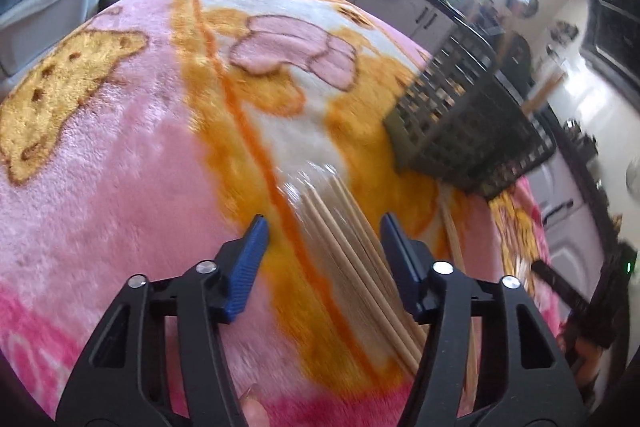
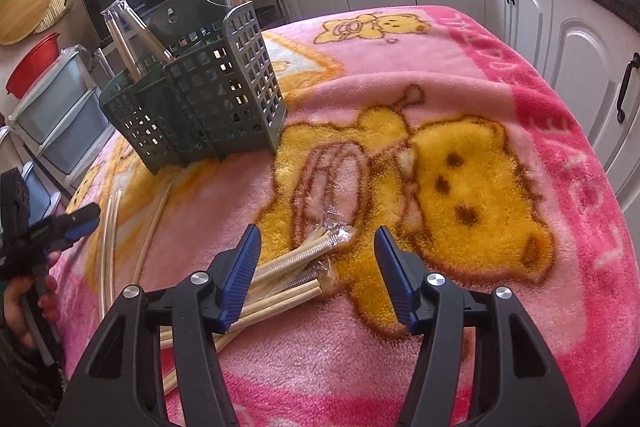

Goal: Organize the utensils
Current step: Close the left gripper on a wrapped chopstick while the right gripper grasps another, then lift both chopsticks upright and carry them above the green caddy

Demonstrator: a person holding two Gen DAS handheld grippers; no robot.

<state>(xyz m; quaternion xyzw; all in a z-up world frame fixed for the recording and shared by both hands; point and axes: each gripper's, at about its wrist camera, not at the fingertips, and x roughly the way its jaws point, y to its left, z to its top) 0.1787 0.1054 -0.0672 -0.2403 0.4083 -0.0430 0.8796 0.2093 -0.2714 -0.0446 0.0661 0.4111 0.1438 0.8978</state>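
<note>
A bundle of wooden chopsticks (image 1: 360, 267) in clear wrap lies on the pink blanket (image 1: 120, 167), running between the fingers of my left gripper (image 1: 323, 221). It lies close to the right finger, with a gap to the left one; the jaws are open. My right gripper (image 2: 317, 230) hovers open over several wrapped chopstick packs (image 2: 308, 259), whose ends reach past its left finger. The dark green utensil basket (image 2: 208, 99) stands at the back left with wrapped packs (image 2: 124, 39) upright in it. The same basket (image 1: 468, 119) appears blurred in the left wrist view.
Loose chopsticks (image 2: 154, 223) and a clear-wrapped pack (image 2: 108, 239) lie left of my right gripper, near the left gripper (image 2: 76, 223) and the hand holding it. White cabinets (image 2: 540, 39) run along the far side and the right. Plastic drawers (image 2: 60, 115) stand at the left.
</note>
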